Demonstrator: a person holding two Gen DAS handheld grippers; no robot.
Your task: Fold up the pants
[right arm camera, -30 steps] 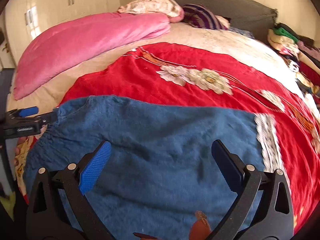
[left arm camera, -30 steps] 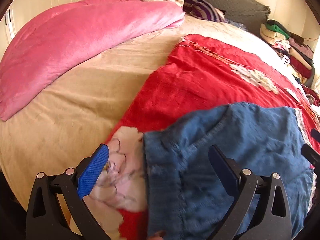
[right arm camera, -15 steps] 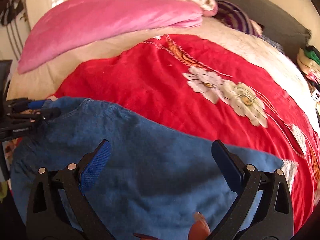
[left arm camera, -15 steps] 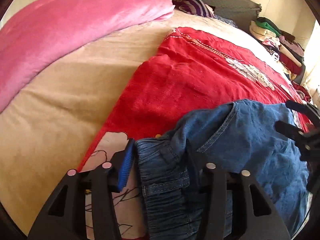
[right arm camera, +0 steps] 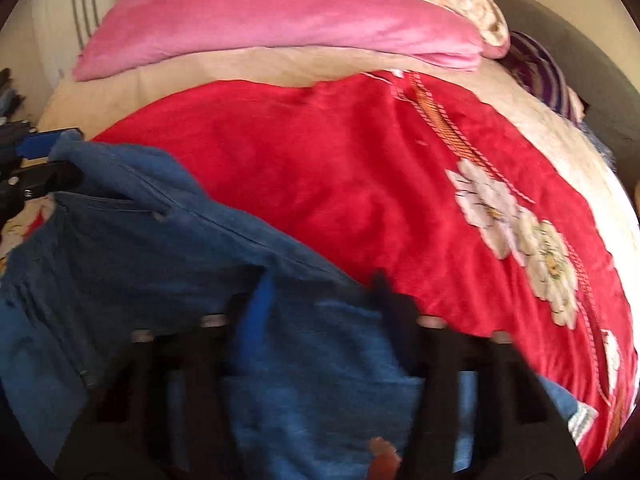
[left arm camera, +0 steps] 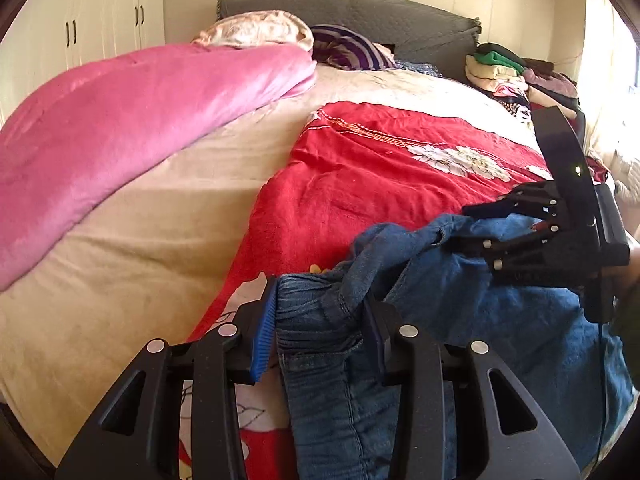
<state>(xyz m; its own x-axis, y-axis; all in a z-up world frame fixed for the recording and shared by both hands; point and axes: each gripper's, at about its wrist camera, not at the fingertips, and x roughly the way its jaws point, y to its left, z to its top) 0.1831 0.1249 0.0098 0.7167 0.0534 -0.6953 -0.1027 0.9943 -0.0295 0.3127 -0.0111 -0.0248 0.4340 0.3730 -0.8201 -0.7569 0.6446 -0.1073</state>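
The blue denim pants [left arm camera: 500,320] lie on the red flowered blanket [left arm camera: 372,176] at the near edge of the bed. My left gripper [left arm camera: 320,328] is shut on the gathered waistband at the pants' left end and holds it lifted. My right gripper [right arm camera: 320,312] is blurred; its jaws stand close together with denim [right arm camera: 160,248] between them. In the left wrist view the right gripper [left arm camera: 472,224] sits at the right, pinching the pants' upper edge. The left gripper shows at the far left of the right wrist view [right arm camera: 36,160], holding the pants' corner.
A pink quilt [left arm camera: 120,120] lies along the left of the beige sheet [left arm camera: 140,260]. Pillows [left arm camera: 256,28] rest against the grey headboard [left arm camera: 400,16]. A pile of folded clothes [left arm camera: 504,68] sits at the bed's far right. White wardrobes [left arm camera: 92,24] stand behind on the left.
Both grippers closed from open onto the pants. The left gripper lifted the waistband; the right gripper moved to the pants' far edge and closed on it, bunching the denim.
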